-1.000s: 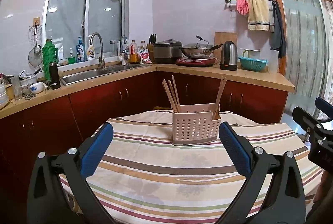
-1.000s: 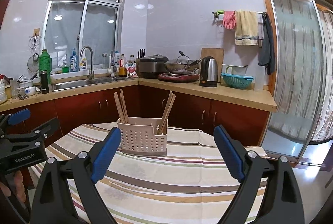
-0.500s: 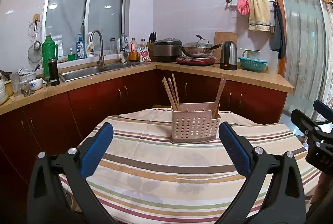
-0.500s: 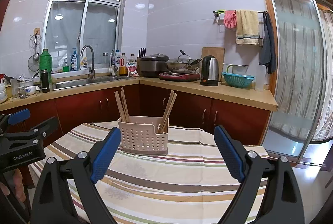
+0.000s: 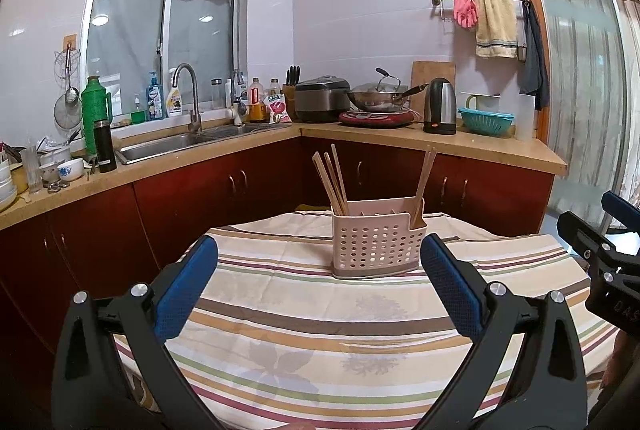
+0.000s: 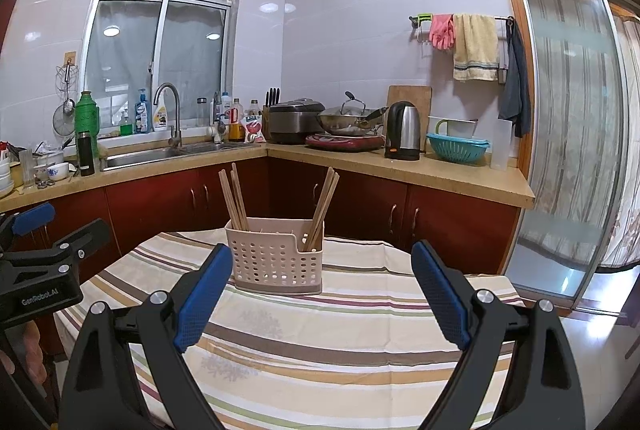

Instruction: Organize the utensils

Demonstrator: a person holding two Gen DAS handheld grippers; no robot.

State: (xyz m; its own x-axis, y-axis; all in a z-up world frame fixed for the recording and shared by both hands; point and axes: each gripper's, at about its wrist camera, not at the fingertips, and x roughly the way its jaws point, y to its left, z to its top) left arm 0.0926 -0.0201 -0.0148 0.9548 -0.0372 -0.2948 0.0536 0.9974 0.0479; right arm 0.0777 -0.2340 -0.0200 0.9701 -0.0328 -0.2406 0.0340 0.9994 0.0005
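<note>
Pink perforated utensil caddy point(image 5: 376, 245) stands upright on the striped tablecloth point(image 5: 320, 318) covering the bench, toward its far side. Wooden chopsticks sit in two groups: one bunch point(image 5: 331, 179) in the caddy's left compartment, leaning left, and another point(image 5: 423, 177) in the small right-hand compartment, leaning right.

Left tool point(image 5: 319, 280) hovers above the cloth w/ jaws spread wide, nothing between the blue pads point(image 5: 185, 292); caddy lies ahead, well apart. Right tool point(image 6: 322, 290) likewise released, empty, caddy point(image 6: 276, 257) ahead, nearer its left pad. Each tool shows at the edge of the other's view.

Behind: kitchen counter w/ sink point(image 5: 188, 144), kettle point(image 5: 440, 106), wok point(image 5: 376, 98).
</note>
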